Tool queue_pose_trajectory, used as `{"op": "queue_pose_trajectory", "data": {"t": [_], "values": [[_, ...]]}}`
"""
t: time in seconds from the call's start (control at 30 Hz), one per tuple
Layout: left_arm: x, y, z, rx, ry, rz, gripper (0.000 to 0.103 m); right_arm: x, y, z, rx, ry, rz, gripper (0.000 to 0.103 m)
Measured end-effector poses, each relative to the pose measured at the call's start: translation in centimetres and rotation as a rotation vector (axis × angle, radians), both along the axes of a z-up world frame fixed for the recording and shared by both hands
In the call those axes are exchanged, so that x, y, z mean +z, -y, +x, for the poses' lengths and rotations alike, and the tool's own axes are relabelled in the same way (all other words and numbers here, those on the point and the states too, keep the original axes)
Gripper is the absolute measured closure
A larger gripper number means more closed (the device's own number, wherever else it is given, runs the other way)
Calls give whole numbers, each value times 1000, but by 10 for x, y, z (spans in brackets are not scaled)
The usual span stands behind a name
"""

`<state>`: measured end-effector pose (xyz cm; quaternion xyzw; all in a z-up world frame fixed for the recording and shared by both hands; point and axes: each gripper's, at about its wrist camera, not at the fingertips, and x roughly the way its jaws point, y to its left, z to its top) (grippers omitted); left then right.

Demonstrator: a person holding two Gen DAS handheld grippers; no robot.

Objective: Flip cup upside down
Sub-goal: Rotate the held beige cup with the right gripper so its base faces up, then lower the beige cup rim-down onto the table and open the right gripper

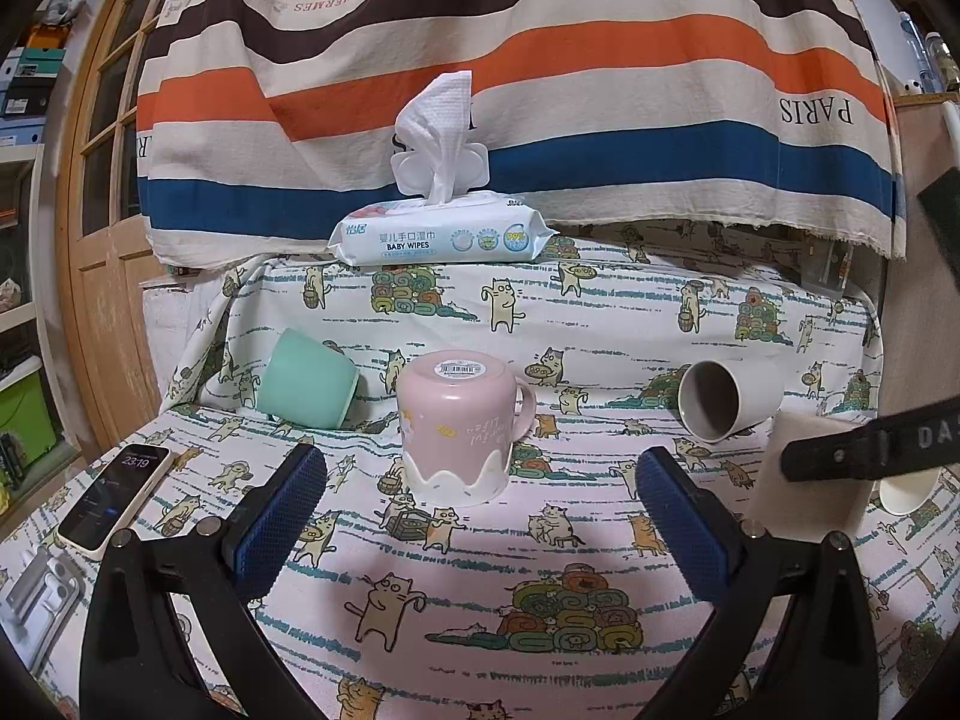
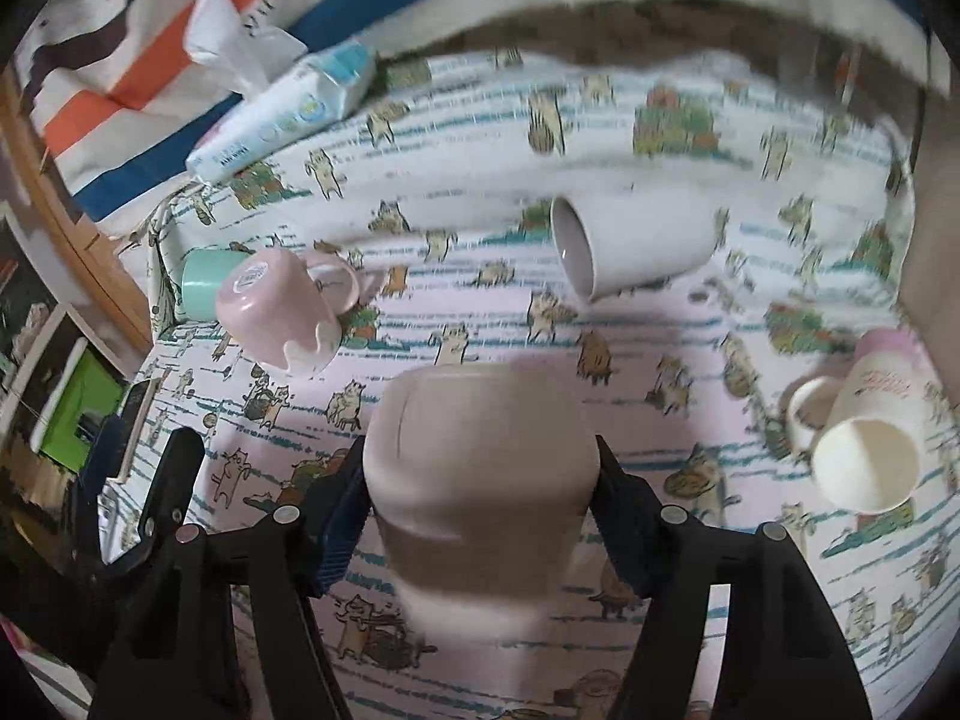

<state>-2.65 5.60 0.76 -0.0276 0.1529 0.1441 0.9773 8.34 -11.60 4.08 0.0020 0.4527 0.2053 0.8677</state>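
My right gripper [image 2: 480,468] is shut on a beige cup [image 2: 480,480], held above the cat-print tablecloth; its base faces away from the camera, and the view is blurred. In the left wrist view the same cup [image 1: 810,474] shows at the right edge, gripped by the right gripper. My left gripper [image 1: 480,516] is open and empty, just in front of a pink mug [image 1: 462,432] that stands upside down. The pink mug also shows in the right wrist view [image 2: 276,312].
A mint cup [image 1: 309,381] and a grey-white cup [image 1: 729,399] lie on their sides. A white-pink mug [image 2: 864,438] lies on its side at right. A baby wipes pack [image 1: 441,234] sits at the back. A phone [image 1: 114,495] lies at left.
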Motion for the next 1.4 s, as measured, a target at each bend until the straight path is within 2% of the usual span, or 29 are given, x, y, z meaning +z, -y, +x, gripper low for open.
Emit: {"op": "queue_pose_trajectory", "data": {"t": [0.13, 0.4, 1.07, 1.17, 1.4], "values": [[0, 0, 0, 0, 0, 0, 1, 4, 0, -13, 16, 87, -46, 34], [0, 0, 0, 0, -1, 1, 1, 4, 7, -20, 0, 143, -63, 34], [0, 0, 0, 0, 0, 1, 1, -4, 3, -24, 34, 153, -101, 34], [0, 0, 0, 0, 0, 2, 1, 0, 1, -27, 46, 170, -105, 27], [2, 2, 0, -9, 3, 5, 1, 17, 6, -41, 34, 277, -100, 16]]}}
